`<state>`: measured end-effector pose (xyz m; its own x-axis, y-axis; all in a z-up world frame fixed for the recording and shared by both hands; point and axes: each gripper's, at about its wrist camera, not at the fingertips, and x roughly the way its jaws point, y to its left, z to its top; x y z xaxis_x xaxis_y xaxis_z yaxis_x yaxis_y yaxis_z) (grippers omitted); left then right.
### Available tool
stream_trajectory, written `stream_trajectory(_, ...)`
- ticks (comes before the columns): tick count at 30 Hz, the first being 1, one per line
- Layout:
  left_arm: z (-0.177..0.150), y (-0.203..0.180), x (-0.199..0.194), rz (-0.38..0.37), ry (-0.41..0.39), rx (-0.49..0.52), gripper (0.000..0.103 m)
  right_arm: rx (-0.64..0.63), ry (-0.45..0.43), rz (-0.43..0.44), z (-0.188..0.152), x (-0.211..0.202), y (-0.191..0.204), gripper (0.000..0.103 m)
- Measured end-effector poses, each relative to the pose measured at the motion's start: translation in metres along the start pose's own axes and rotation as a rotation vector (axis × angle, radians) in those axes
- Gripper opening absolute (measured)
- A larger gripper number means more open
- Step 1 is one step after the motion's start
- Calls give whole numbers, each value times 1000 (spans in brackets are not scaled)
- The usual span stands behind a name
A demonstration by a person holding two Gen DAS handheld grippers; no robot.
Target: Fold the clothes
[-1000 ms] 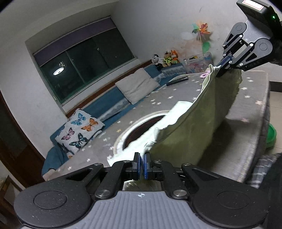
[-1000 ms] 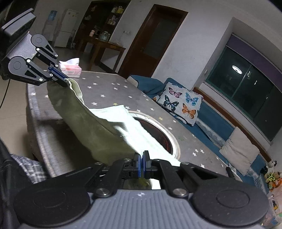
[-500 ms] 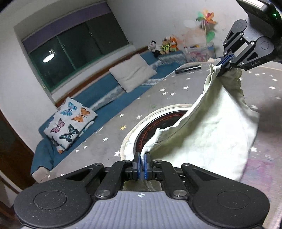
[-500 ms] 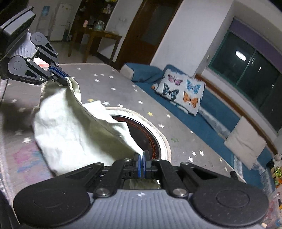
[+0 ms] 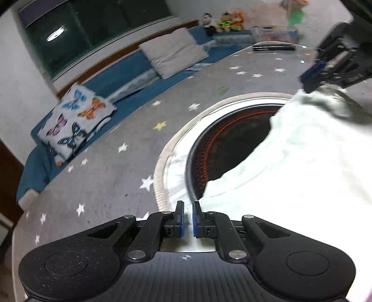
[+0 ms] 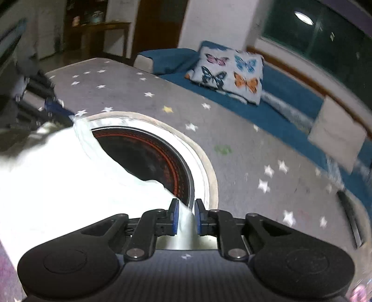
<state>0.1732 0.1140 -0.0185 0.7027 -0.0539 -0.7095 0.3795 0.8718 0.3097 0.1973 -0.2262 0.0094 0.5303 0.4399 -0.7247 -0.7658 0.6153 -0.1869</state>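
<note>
A pale green-white cloth (image 5: 290, 176) lies on the grey star-patterned table (image 5: 104, 176), partly over a round black and red inset (image 5: 223, 144). My left gripper (image 5: 187, 219) is open just above the cloth's near corner. In the right wrist view the cloth (image 6: 69, 176) is overexposed and my right gripper (image 6: 187, 217) is open, with a cloth edge between the fingers. Each gripper shows blurred in the other's view, the right one at the far cloth corner (image 5: 334, 67), the left one at the left edge (image 6: 34, 97).
A blue bench with a butterfly cushion (image 5: 74, 125) and a grey cushion (image 5: 174, 53) runs along the table's far side. A dark remote-like object (image 5: 274, 47) lies at the table's far end. Stuffed toys (image 5: 223, 18) sit beyond.
Both grippers have lowered the cloth onto the table and opened, letting go of its corners. The cloth now lies flat rather than hanging between them.
</note>
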Motion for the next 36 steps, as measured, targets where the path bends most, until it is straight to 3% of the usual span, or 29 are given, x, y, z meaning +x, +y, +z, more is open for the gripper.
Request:
stream_trajectory(4,-3,11,-1,36,-22,-61,28,113,-24,0,-14,-11,-21,17)
stream_trajectory(9,-3,19,-26,75,-79,-163,35,284,-8,2,-40,-33,-38,17)
stream_trajectory(12,-6,15,-49,80,-116,-201,36,403,-2,43,-57,-40,-48,17)
stream_trajectory(17,-14,-8,-77,9,-134,-231,35,528,-1,87,-68,-28,-55,17)
stream_trajectory(24,-27,-30,-81,-52,-122,-295,26,627,-16,119,-71,-11,-51,21)
stream_trajectory(28,-34,-26,-75,-36,-96,-326,22,648,-45,83,-71,-13,-47,0)
stream_trajectory(32,-44,-16,-66,-18,-66,-364,22,643,-91,-28,-71,-27,-47,0)
stream_trajectory(36,-44,-10,-69,7,-78,-386,22,656,-50,9,-77,-18,-51,2)
